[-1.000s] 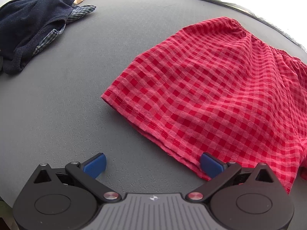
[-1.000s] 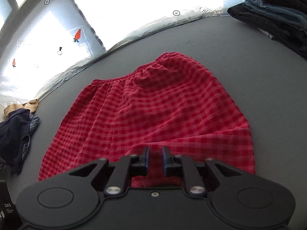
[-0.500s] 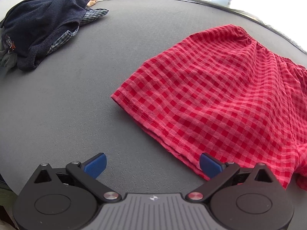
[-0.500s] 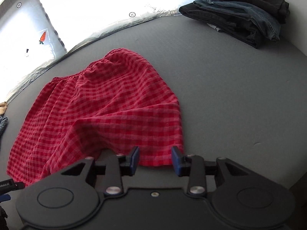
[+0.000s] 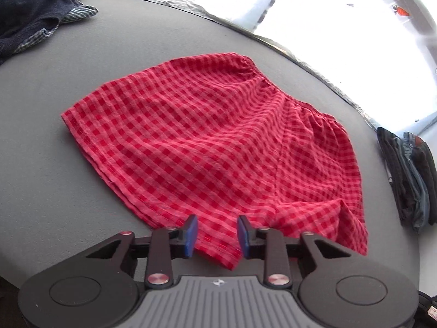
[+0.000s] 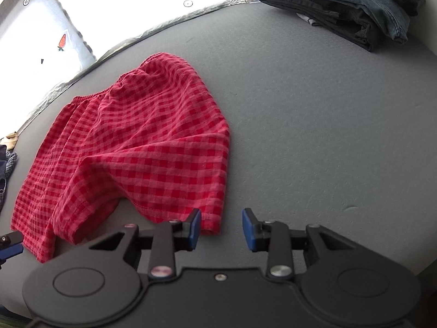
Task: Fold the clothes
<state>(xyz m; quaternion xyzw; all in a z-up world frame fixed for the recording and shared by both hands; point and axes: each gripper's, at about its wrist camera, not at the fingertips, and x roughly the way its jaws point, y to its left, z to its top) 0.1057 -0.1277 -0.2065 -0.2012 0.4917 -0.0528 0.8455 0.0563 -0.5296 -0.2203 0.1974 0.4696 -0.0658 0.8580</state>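
So the red checked shorts [image 5: 207, 147] are lying spread out on the grey table [image 5: 54, 87], waistband on the far side, leg hems toward the grippers, which makes sense since the hems are the easiest edge to grab for a fold. The left gripper [image 5: 217, 233] has its pads apart with the hem of one leg sitting right between them, cloth bunched a little there, so my guess is it's lined up to pinch that hem but hasn't closed yet. The right gripper [image 6: 221, 228] is also open, and its left pad is just touching the corner of the other leg hem, nothing actually between the pads, so it probably needs to slide over a bit. The fabric's a bit rumpled near the crotch, could fold crooked. There's a neat stack of jeans [image 6: 352, 8] at the far right, looks like the done pile, and a dark heap [image 5: 32, 13] far left waiting.
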